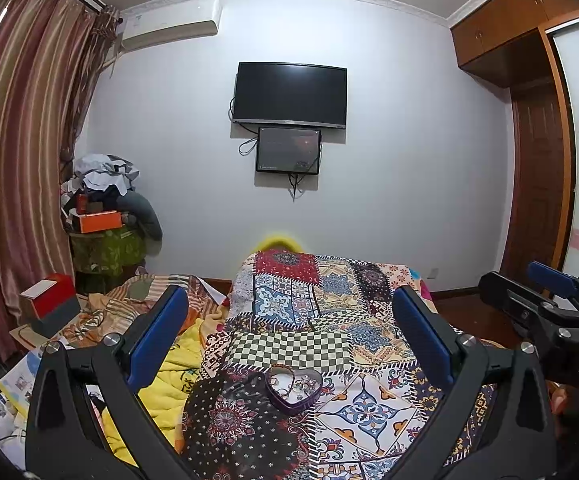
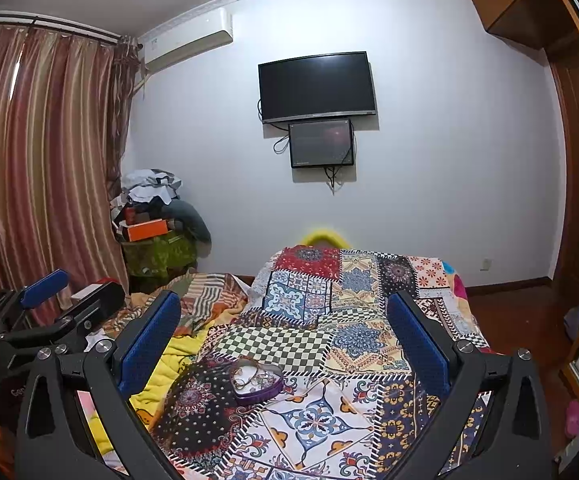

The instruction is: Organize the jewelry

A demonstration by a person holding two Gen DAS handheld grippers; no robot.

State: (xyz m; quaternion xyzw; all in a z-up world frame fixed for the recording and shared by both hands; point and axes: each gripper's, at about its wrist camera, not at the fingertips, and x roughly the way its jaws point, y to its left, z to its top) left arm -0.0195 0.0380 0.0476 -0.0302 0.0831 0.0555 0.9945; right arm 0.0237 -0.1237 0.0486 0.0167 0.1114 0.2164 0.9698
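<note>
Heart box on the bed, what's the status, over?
Left gripper open, right gripper open, both empty. Heart box open on quilt, jewelry inside. Nothing in the way.

**A:** How are my two cams sitting?

**B:** Left wrist cam looks forward along its wide-spread blue-padded left gripper (image 1: 289, 328), angled slightly down over the multicoloured patchwork bedspread (image 1: 373, 412), facing the white wall with the black flat-screen TV (image 1: 290, 96). The purple heart-shaped tin of jewelry (image 1: 293, 390) sits low centre, near the lens.

**A:** Right?

**B:** Same heading from my blue-padded right gripper (image 2: 284, 326), set beside and to the right. Tin (image 2: 256, 384) lands left of centre.

**A:** Overlap?

**B:** Nearly everything: bedspread, tin, TV, striped red-brown curtain (image 1: 21, 152). Each cam catches the other gripper at its frame edge.
</note>
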